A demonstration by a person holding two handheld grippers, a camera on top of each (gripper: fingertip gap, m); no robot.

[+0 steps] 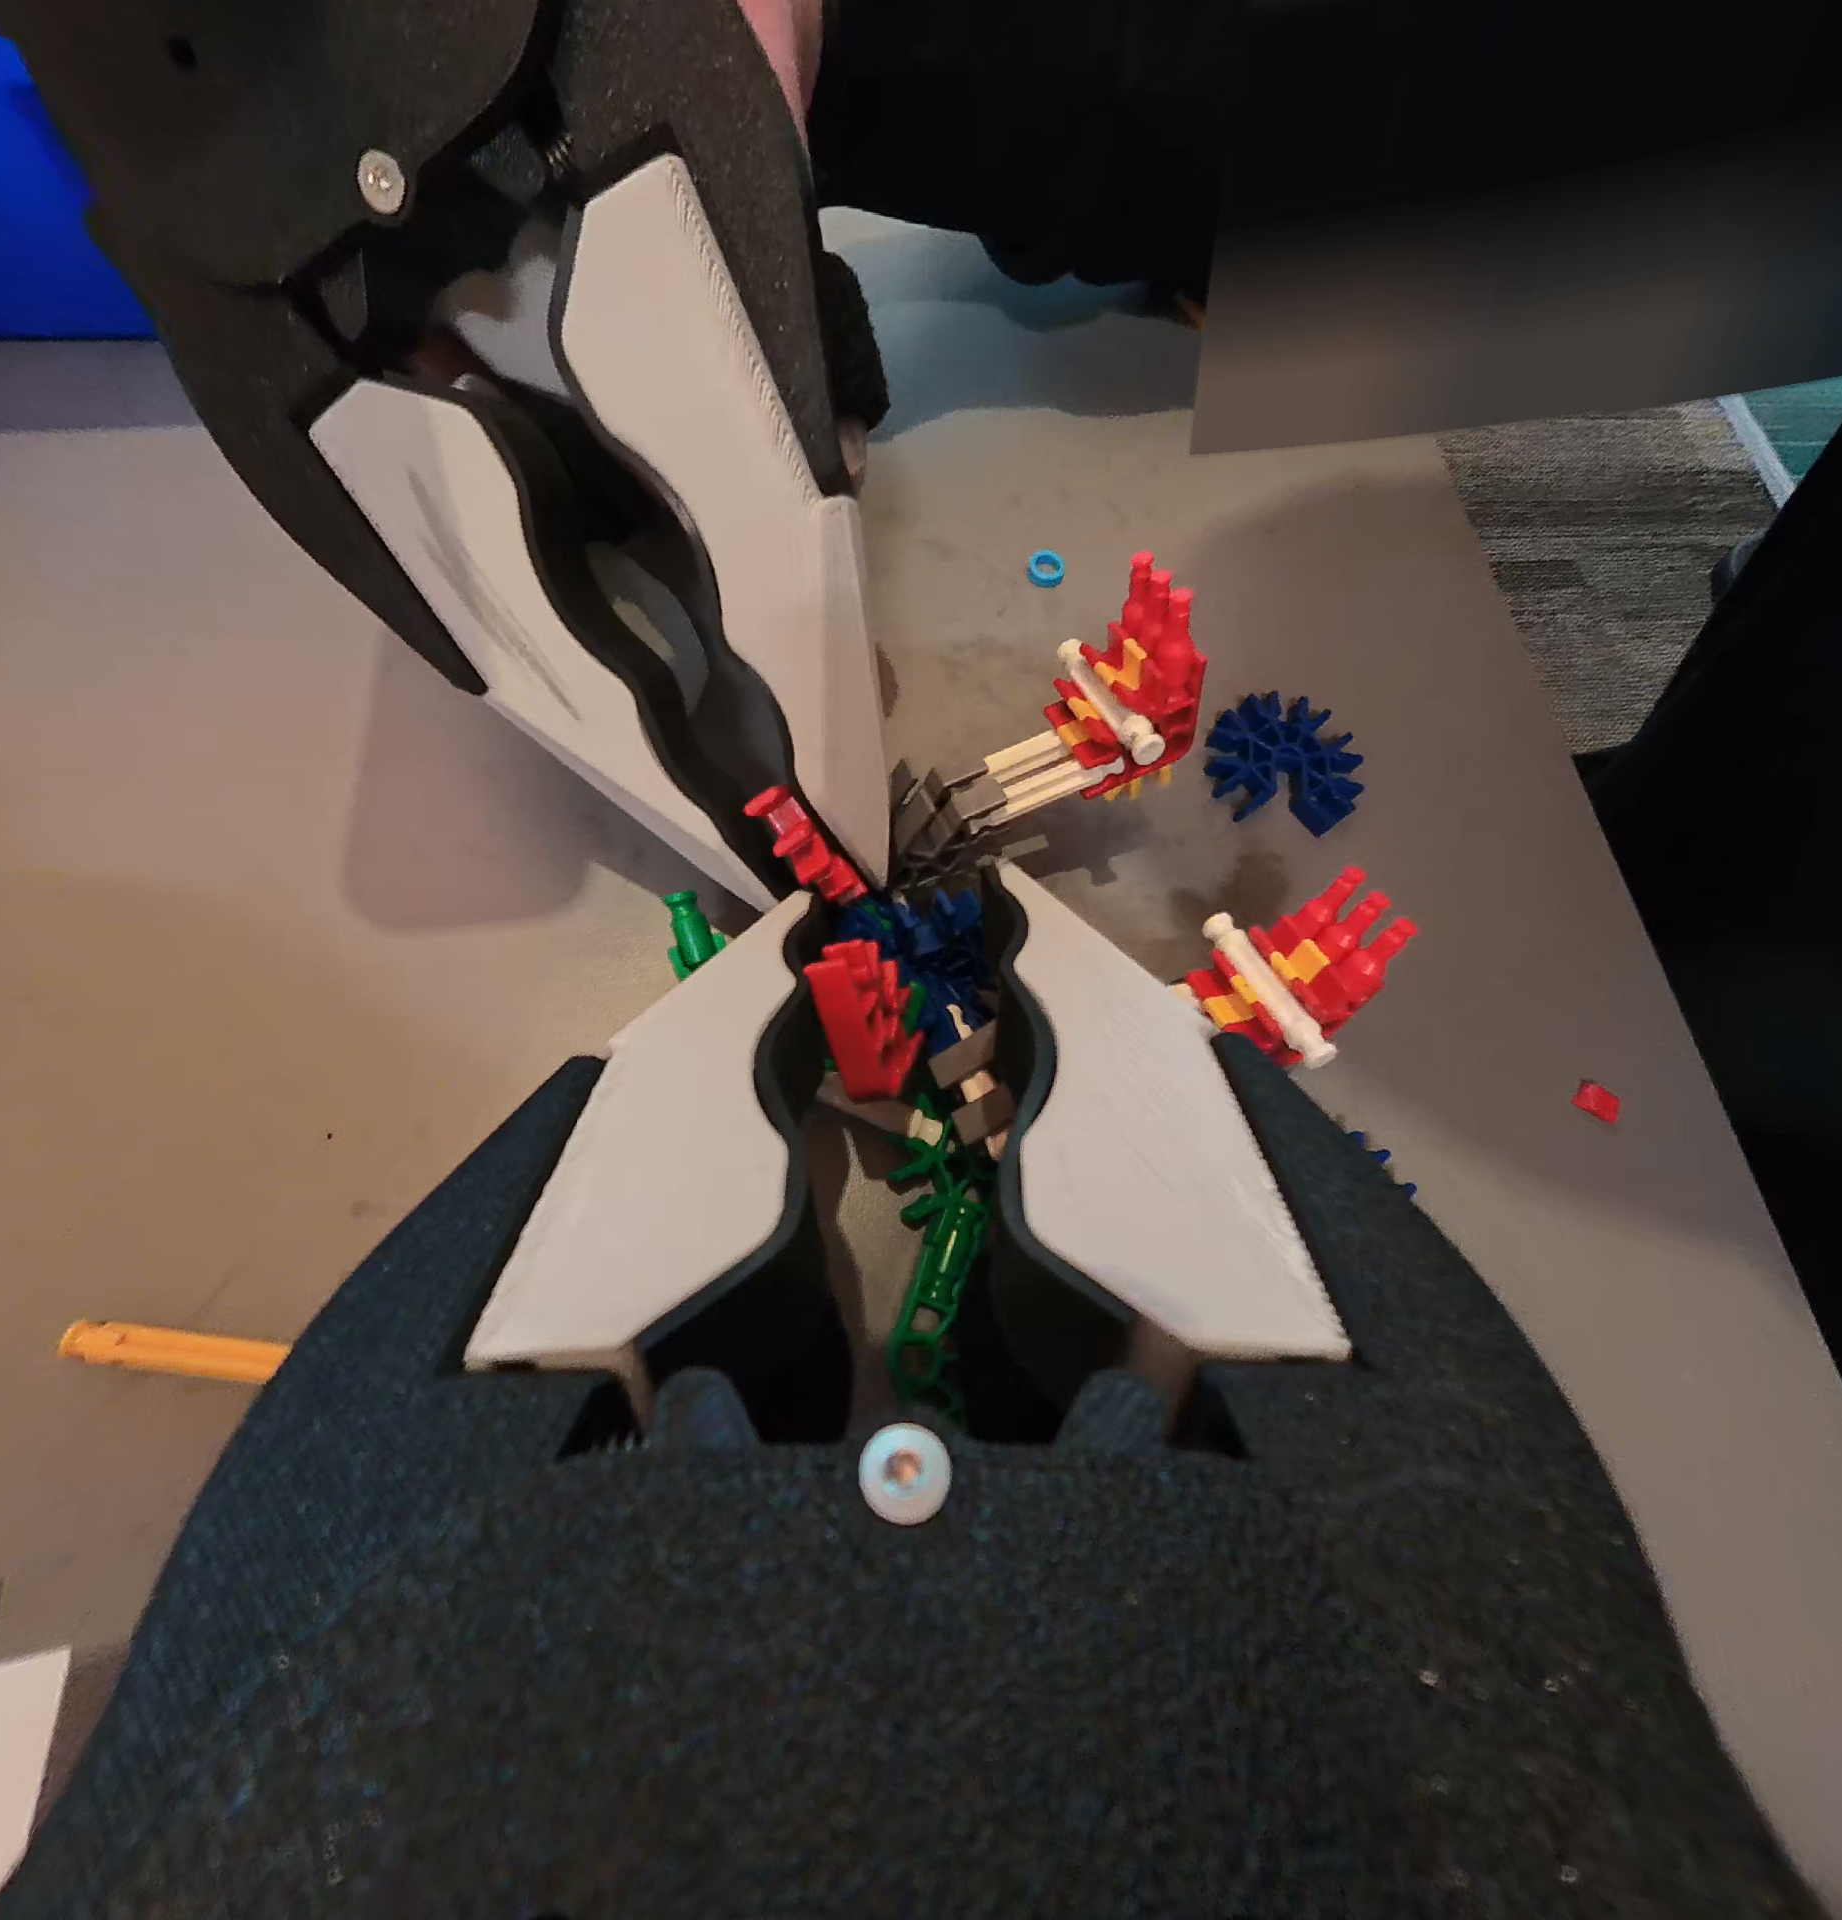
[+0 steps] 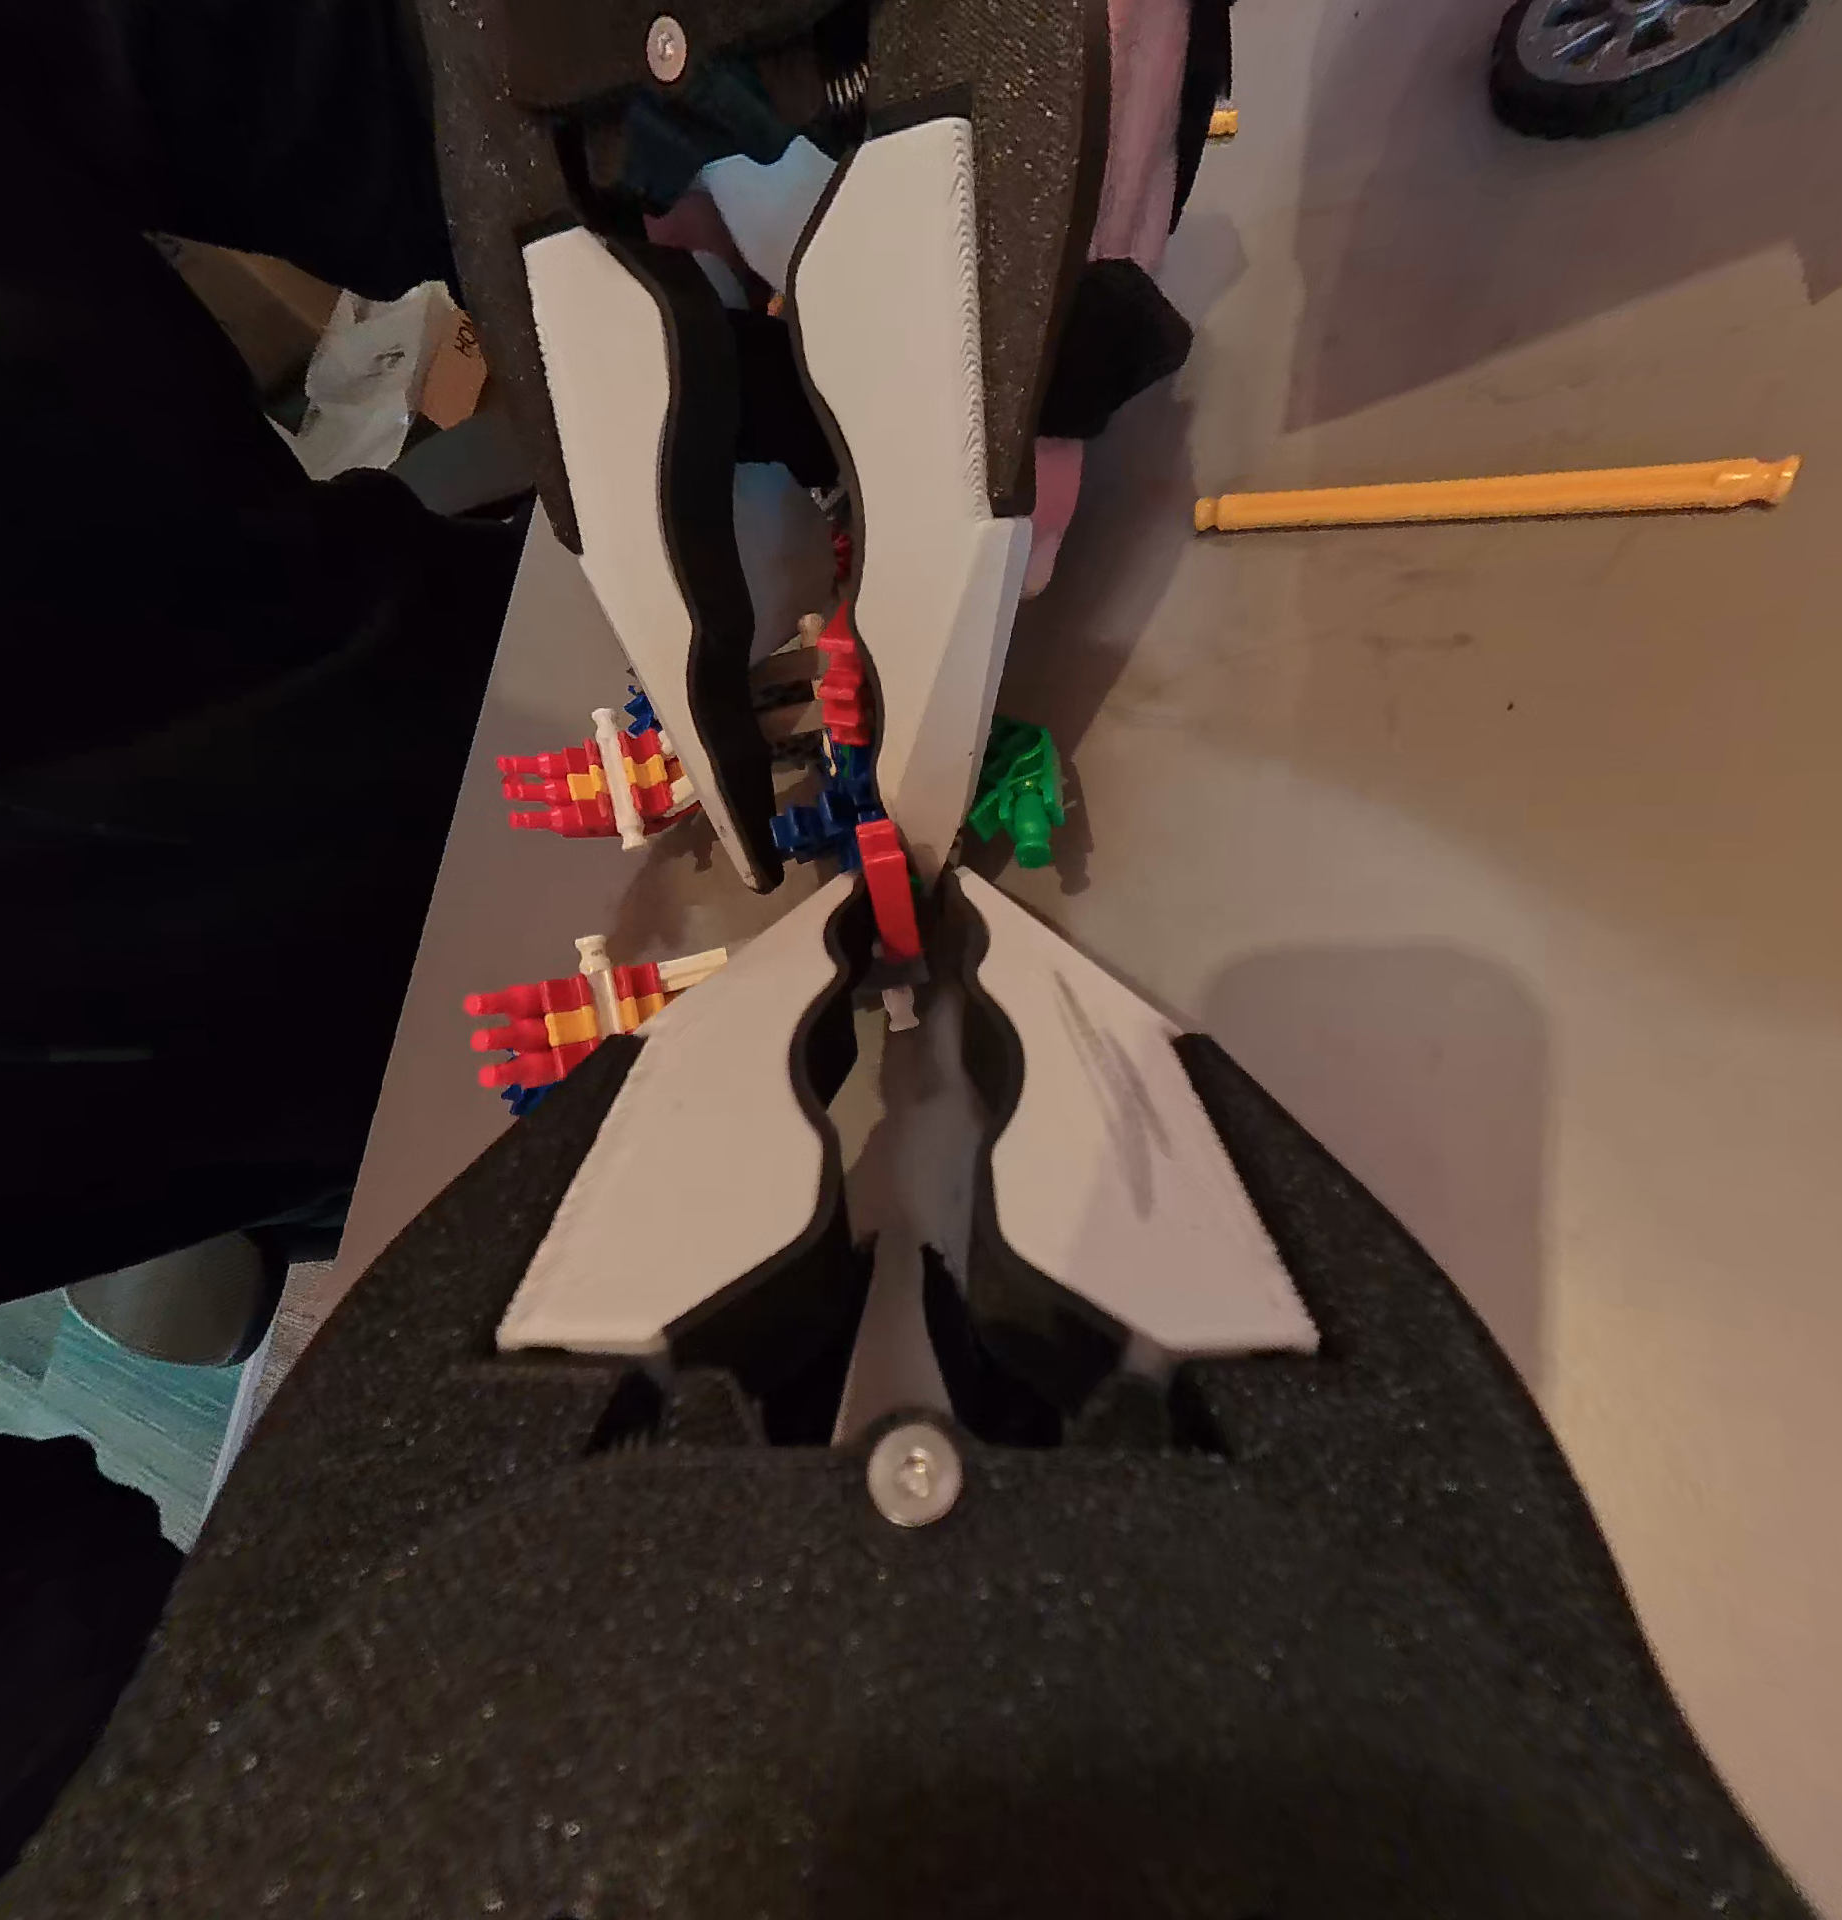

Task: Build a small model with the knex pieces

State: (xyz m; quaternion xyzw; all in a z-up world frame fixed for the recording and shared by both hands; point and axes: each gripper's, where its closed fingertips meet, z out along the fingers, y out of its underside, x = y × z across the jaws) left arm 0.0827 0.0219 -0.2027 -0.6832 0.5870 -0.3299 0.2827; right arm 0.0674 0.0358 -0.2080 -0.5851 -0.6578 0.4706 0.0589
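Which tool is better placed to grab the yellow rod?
Left, likely: the yellow rod lies close beside the left tool, farther from the right tool. Both are shut on the toy assembly.

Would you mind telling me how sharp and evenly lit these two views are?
Left wrist view: toy cluster in the left tool sharp, dim warm light, table softly shadowed, corners bent. Right wrist view: red piece sharp, wheel blurred, left side nearly black.
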